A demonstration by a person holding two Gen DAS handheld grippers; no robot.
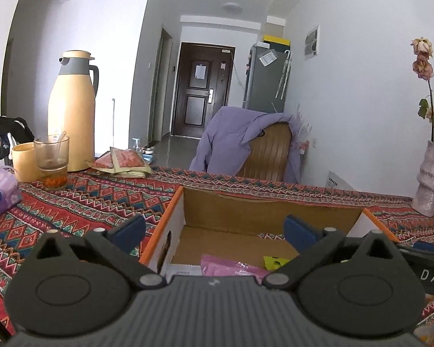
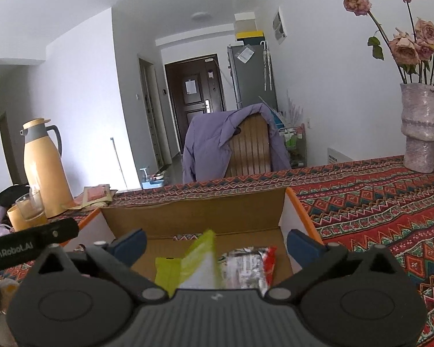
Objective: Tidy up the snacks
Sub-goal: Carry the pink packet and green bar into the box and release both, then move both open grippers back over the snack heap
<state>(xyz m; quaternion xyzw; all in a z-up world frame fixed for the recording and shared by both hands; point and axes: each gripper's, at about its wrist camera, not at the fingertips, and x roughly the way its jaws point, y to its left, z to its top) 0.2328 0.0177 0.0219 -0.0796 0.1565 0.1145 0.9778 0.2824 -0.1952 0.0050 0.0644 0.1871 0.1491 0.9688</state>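
White walls and a dark door at the end of a hallway stand behind a counter covered in a red patterned cloth. At the counter's far left corner sit a purple tissue pack, a glass and a tall cream thermos, with flat red packets just beside it, all well apart from the work area. Near the middle of the counter's near edge stands an open cardboard box with orange rims, likely placed there to collect the snacks.

The left gripper hangs over the box's left side with its fingers spread wide and nothing between them. Below lie a pink snack packet and a white packet on the box floor.

The right gripper hangs over the same box, fingers likewise wide apart. Between them, touching neither, a yellow-green snack packet stands tilted and blurred, apparently dropping in. A silver and red packet lies beside it.

At the far right corner a vase holds dried roses.
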